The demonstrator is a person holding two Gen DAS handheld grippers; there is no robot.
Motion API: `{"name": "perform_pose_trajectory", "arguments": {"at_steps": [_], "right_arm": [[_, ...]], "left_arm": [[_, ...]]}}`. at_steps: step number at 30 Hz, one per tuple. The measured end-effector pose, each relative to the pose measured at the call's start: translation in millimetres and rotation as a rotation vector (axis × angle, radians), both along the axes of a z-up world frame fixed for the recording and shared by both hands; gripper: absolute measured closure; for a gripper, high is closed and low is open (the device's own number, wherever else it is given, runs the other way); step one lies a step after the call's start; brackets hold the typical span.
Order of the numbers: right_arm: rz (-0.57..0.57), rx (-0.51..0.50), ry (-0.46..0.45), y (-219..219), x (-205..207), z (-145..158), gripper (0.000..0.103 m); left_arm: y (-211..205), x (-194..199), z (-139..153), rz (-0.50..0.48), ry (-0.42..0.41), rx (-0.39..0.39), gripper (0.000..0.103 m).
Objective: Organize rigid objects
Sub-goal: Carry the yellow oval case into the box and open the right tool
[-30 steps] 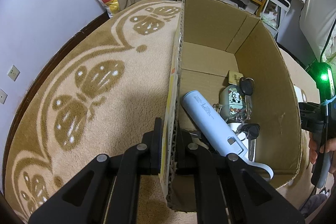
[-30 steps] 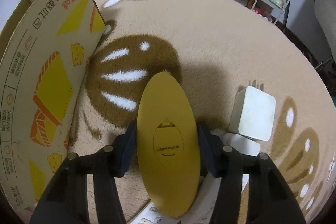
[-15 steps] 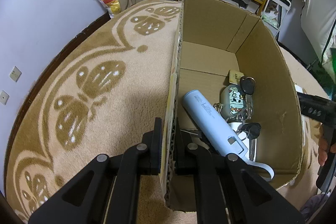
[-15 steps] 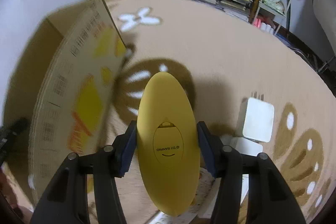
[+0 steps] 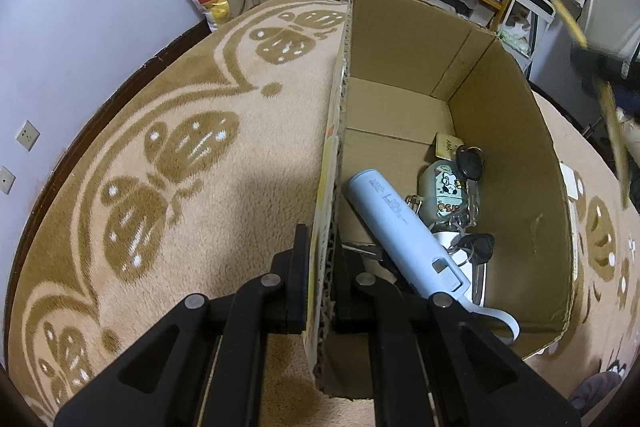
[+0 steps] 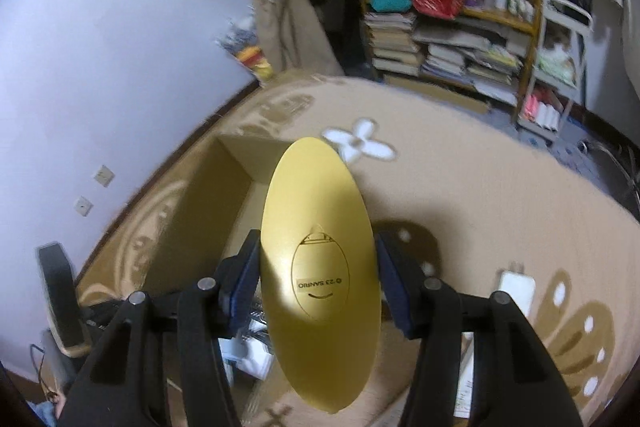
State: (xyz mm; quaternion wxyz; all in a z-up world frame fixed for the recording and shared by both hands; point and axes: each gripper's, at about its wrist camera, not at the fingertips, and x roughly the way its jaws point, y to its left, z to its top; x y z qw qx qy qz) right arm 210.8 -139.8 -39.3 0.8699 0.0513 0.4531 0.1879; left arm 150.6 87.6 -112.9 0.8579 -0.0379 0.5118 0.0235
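A beige carpet with brown butterfly patterns covers the floor, and on it stands an open cardboard box, its walls tall and plain brown inside, with yellow print on the outer face of the near wall. In the right wrist view the same box lies below and to the left, seen from above and blurred.

The left hand-held gripper points steeply down and is clamped on the top edge of the box's near wall, one finger outside, one inside, the corrugated edge squeezed between them.

Inside the box a pale blue cylinder with a loop strap leans against that wall. Beside it lies a bunch of keys with a green cartoon-printed case and black key heads; a small tan tag sits just behind them.

The right hand-held gripper grips a flat yellow oval by its long edges, both blue pads pressed on it. The oval is smooth and matte, with an oval hatch outline and small reversed lettering on its face; its narrow tip points forward, above the box's far corner. From the left wrist view it shows only as a blurred yellow edge high at the right.

A white block lies on the carpet to the right.
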Motion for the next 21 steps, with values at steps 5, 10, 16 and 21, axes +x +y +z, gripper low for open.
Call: {"name": "perform_pose_trajectory", "arguments": {"at_steps": [5, 10, 16, 21], "right_arm": [[0.033, 0.050, -0.017, 26.5, -0.3, 12.6, 0.043], [0.039, 0.039, -0.004, 49.0, -5.6, -0.4, 0.043], [0.038, 0.056, 0.040, 67.0, -12.8, -27.1, 0.043], [0.049, -0.061, 0.002, 82.9, -23.4, -34.9, 0.043]], "left_arm": [[-3.8, -0.8, 0.4, -0.003, -0.001, 0.010, 0.096], [-5.1, -1.3, 1.0, -0.002, -0.001, 0.006, 0.096], [-3.9, -1.7, 1.0, -0.003, -0.002, -0.002, 0.096], [-1.0, -1.9, 0.7, 0.002, -0.003, -0.022, 0.096]]}}
